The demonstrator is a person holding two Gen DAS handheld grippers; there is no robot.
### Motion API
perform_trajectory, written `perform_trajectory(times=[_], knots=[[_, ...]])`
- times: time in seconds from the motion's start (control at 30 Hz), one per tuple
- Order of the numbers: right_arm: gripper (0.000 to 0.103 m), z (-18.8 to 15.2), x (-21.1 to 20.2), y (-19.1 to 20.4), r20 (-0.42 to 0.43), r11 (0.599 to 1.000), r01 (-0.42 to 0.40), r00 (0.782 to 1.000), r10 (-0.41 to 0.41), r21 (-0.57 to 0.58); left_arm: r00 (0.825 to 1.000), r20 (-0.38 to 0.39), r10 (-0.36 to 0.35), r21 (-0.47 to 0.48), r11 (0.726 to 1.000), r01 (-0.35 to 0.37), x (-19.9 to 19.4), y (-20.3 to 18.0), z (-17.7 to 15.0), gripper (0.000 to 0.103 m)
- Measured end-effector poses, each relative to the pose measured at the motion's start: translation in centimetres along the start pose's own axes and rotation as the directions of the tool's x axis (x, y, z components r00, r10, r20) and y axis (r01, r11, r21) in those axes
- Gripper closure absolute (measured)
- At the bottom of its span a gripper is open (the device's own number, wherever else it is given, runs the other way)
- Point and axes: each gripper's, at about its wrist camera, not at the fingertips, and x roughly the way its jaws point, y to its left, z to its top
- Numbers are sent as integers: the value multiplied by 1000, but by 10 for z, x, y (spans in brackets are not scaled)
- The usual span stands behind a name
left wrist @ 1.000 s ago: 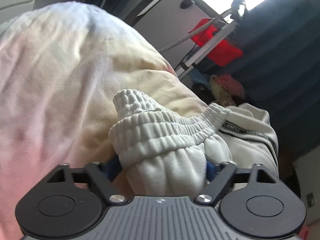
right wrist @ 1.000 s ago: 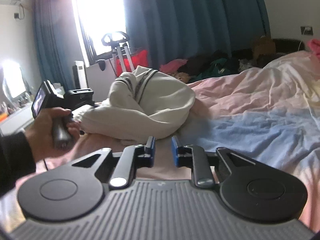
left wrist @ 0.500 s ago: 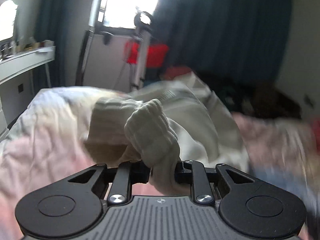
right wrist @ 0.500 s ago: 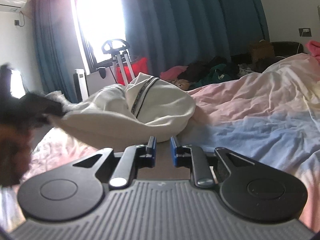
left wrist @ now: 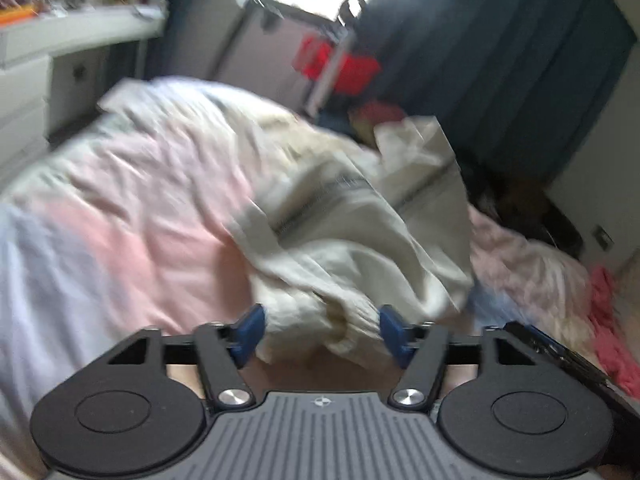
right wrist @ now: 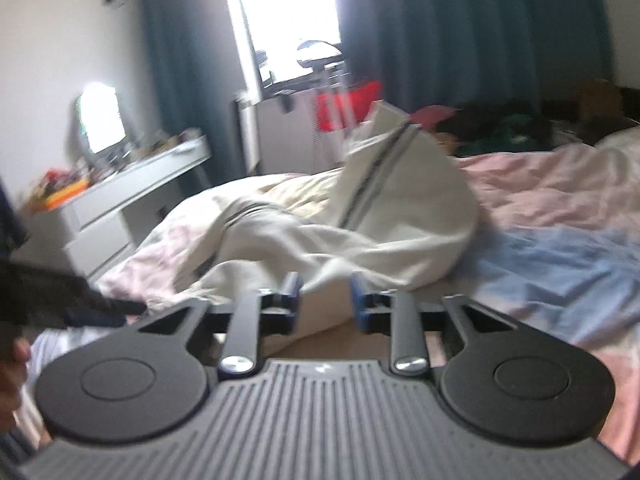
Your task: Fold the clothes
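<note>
Blurring hides detail: left gripper jaws spread around cream garment; right gripper jaws spread, empty.

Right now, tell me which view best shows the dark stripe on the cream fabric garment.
Right wrist view: the dark stripe runs clearly down the cream fabric garment. Left wrist view shows it only motion-blurred.

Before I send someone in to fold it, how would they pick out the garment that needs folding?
Look at the bed with the pink and pale blue duvet. Crumpled on its middle lies a cream garment. Unlike the pink, dark and green clothes heaped beyond the bed, it is off-white with a dark stripe running down it.
</note>
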Motion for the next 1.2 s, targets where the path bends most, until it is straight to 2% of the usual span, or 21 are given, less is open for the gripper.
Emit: perform_trajectory(times=[0.07,0.17,0.27,0.33,0.4,0.53,0.63,0.67,0.77,0.87,0.93,0.97,1.07,1.2], knots=[[45,10,11,17,-30,998,-39,999,38,-43,997,55,57,-20,998,-56,-13,7,9,35],[46,28,41,52,-101,987,-105,991,93,-124,986,101,129,-76,990,-122,-15,28,25,35],[46,46,82,95,-179,956,-177,974,136,-233,978,109,176,-117,980,-163,-16,48,35,35],[47,55,115,125,-259,929,-228,954,152,-293,974,95,207,-148,970,-191,-10,61,40,35],[47,56,147,152,-337,905,-260,931,142,-335,970,68,234,-202,955,-216,-2,80,41,35],[47,51,209,190,-491,873,-307,867,92,-379,963,31,269,-312,918,-246,13,113,42,35],[46,37,242,208,-561,843,-300,828,-2,-446,957,19,291,-360,895,-265,21,126,42,35],[46,34,247,210,-564,836,-288,825,-31,-467,956,16,294,-374,888,-267,23,130,42,35],[48,28,247,206,-522,824,-225,848,-98,-520,954,8,301,-401,874,-273,31,139,43,35],[60,22,247,202,-475,806,-160,865,-164,-570,960,3,281,-391,884,-257,37,137,42,35],[67,31,226,192,-402,817,-93,898,-179,-569,963,12,268,-374,895,-244,38,131,42,35],[96,37,212,186,-359,826,-55,915,-182,-561,964,18,266,-363,900,-242,38,127,41,35],[95,54,165,161,-236,852,41,953,-190,-523,969,29,247,-322,920,-225,37,114,38,35],[95,74,91,119,-82,884,149,975,-206,-443,976,33,215,-257,945,-200,33,96,35,35]])
